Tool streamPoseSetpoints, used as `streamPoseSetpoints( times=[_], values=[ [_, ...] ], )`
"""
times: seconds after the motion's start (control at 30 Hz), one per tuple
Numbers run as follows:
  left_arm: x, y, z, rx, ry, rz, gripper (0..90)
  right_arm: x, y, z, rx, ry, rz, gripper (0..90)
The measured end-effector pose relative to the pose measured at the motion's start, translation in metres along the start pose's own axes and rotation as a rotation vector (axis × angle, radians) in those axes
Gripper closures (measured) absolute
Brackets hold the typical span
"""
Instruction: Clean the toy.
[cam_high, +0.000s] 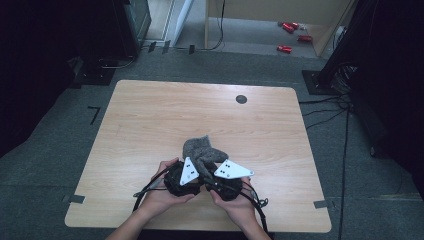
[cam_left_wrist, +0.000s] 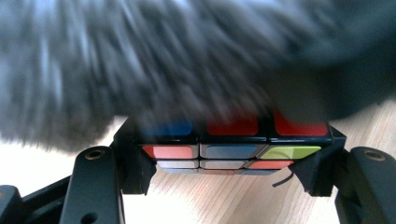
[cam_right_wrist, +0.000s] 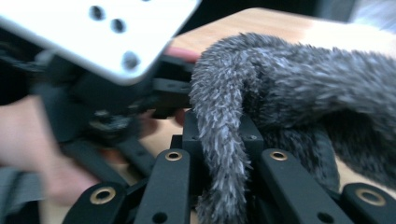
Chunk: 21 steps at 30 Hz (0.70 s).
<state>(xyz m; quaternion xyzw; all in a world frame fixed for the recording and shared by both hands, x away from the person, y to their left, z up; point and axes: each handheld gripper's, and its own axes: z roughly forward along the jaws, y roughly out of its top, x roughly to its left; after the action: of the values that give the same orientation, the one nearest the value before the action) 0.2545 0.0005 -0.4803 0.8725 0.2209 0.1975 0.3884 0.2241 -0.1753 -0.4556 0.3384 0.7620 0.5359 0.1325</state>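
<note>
Left gripper view: left gripper (cam_left_wrist: 229, 175) clamped on puzzle cube (cam_left_wrist: 231, 140), grey fuzzy cloth (cam_left_wrist: 140, 60) draped over it. Right gripper (cam_right_wrist: 219, 154) pinches a cloth fold, near table (cam_high: 150, 115) front edge.

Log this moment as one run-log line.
left gripper: shut on puzzle cube | right gripper: shut on grey fuzzy cloth | cloth draped over cube | place: near edge of table

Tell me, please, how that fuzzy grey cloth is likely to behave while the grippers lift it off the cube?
The fuzzy grey cloth is probably floppy: it drapes over the puzzle cube and folds between the right gripper jaws. It looks light, and its pile may cling rather than slip.
</note>
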Motion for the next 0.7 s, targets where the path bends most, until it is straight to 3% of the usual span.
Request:
streamPoseSetpoints(
  times=[0.03, 0.17, 0.23, 0.33, 0.4, 0.5, 0.7],
  values=[
    [0.000, 0.000, 0.000, 0.000, 0.000, 0.000, 35.1, 0.000, 0.000, 0.001, 0.002, 0.035, 0.016, 80.6],
    [0.002, -0.001, -0.001, 0.001, 0.001, -0.003, 35.1, 0.005, 0.000, 0.004, 0.014, 0.039, -0.004, 80.7],
    [0.003, -0.001, -0.001, -0.007, 0.000, -0.011, 35.2, 0.002, 0.000, 0.004, 0.009, 0.042, 0.009, 81.2],
    [0.004, -0.002, -0.002, -0.008, -0.006, -0.005, 35.2, -0.008, 0.001, -0.001, -0.010, 0.007, 0.021, 81.2],
    [0.003, -0.002, -0.003, -0.018, -0.007, -0.002, 35.3, -0.021, 0.001, -0.009, -0.043, -0.051, 0.060, 81.0],
    [0.001, -0.001, -0.003, -0.022, -0.012, 0.001, 35.2, -0.025, 0.001, -0.012, -0.061, -0.062, 0.089, 80.9],
    [0.002, -0.001, -0.003, -0.023, -0.011, -0.004, 35.2, -0.009, 0.000, -0.005, -0.052, -0.052, 0.049, 80.4]
  ],
)
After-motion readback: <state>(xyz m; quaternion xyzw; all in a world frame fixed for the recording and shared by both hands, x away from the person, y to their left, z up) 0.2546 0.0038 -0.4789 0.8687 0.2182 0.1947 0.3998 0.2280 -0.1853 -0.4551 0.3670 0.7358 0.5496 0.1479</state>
